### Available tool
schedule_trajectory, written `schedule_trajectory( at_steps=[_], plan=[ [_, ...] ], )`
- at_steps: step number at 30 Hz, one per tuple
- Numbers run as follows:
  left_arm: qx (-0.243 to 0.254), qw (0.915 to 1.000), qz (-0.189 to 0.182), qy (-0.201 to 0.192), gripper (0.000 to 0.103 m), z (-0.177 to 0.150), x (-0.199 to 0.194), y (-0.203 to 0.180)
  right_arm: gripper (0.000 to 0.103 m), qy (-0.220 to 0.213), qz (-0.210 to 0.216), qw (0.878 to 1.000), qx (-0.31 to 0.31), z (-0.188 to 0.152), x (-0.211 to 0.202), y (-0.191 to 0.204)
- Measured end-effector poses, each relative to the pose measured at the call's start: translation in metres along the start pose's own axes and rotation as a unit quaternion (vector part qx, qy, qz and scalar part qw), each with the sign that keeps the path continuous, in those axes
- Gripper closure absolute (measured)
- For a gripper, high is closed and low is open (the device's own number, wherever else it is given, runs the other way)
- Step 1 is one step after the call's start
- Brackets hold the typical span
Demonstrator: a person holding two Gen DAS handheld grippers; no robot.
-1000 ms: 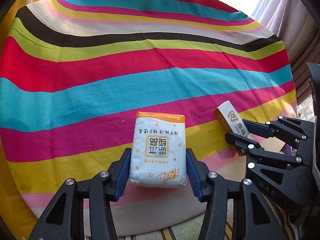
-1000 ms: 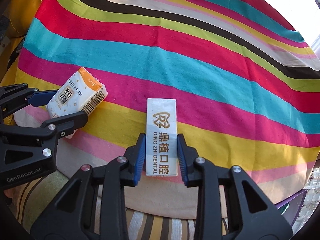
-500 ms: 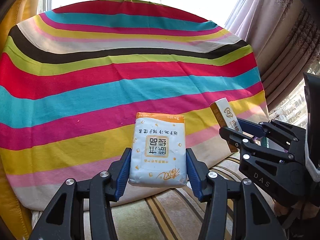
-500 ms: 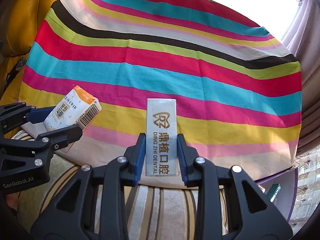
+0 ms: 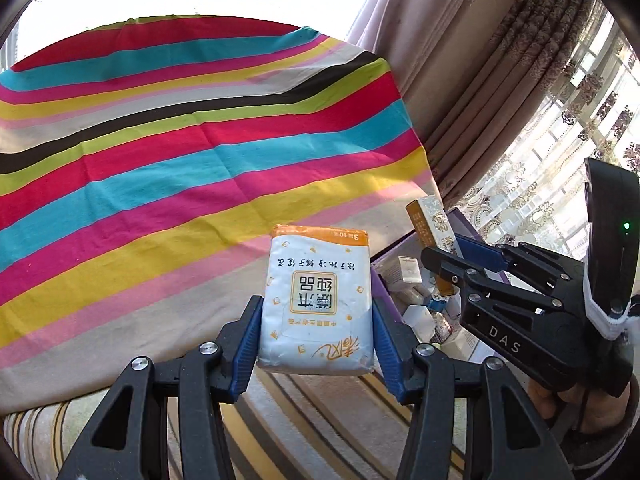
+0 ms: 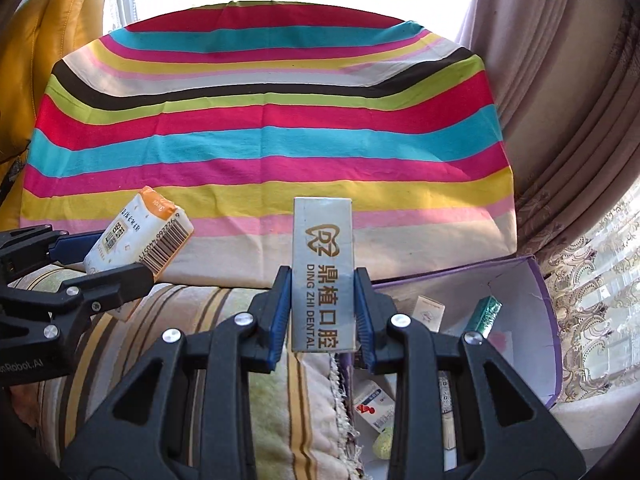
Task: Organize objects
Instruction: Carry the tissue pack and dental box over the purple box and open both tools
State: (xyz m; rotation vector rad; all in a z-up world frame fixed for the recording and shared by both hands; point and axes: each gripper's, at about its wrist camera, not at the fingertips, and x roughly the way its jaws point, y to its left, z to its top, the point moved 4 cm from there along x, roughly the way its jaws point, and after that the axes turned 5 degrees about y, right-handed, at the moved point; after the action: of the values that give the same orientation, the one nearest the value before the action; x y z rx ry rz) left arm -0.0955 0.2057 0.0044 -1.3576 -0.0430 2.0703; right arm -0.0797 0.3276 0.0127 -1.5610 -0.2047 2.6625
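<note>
My left gripper [image 5: 316,340] is shut on a white and orange tissue pack [image 5: 318,300], held in the air off the striped cloth's near edge. The pack also shows in the right wrist view [image 6: 138,240], at the left. My right gripper [image 6: 322,316] is shut on a silver toothpaste box [image 6: 323,272] marked DING ZHI DENTAL, held upright above the left rim of a purple box [image 6: 536,312]. The toothpaste box also shows in the left wrist view [image 5: 430,224], to the right of the pack.
The striped cloth [image 5: 180,152] covers a raised surface behind both grippers. A striped cushion [image 6: 256,408] lies below. The purple box holds several small cartons and a green foil tube [image 6: 486,316]. Curtains [image 5: 500,92] hang at the right. A yellow cushion [image 6: 44,56] is at far left.
Both grippers have pulled back and swung right from over the striped cloth, each still holding its item. The purple box and the curtains have come into view.
</note>
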Motion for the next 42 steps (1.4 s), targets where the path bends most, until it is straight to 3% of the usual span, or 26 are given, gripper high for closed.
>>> schedule_trajectory(
  at_steps=[15,29,32,34,37,42],
  plan=[
    [0.083,0.9954,-0.038,0.03,0.05,-0.003,0.043,-0.118,0.069,-0.014,-0.061,0.993,0.104,-0.055,-0.029,-0.12],
    [0.104,0.992,-0.05,0.051,0.05,0.0,0.075,-0.166,0.069,-0.025,-0.099,0.982,0.16,-0.083,-0.036,-0.182],
    [0.101,0.992,-0.053,0.054,0.045,-0.001,0.077,-0.168,0.069,-0.025,-0.103,0.981,0.165,-0.088,-0.035,-0.187],
    [0.092,0.9928,-0.053,0.055,0.034,-0.001,0.076,-0.167,0.069,-0.026,-0.104,0.979,0.172,-0.09,-0.035,-0.19],
    [0.069,0.9943,-0.054,0.06,0.026,-0.006,0.07,-0.158,0.068,-0.024,-0.106,0.978,0.178,-0.094,-0.036,-0.192],
    [0.005,0.9917,-0.085,0.096,0.016,-0.033,0.061,-0.142,0.057,-0.025,-0.109,0.976,0.185,-0.102,-0.045,-0.192]
  ],
)
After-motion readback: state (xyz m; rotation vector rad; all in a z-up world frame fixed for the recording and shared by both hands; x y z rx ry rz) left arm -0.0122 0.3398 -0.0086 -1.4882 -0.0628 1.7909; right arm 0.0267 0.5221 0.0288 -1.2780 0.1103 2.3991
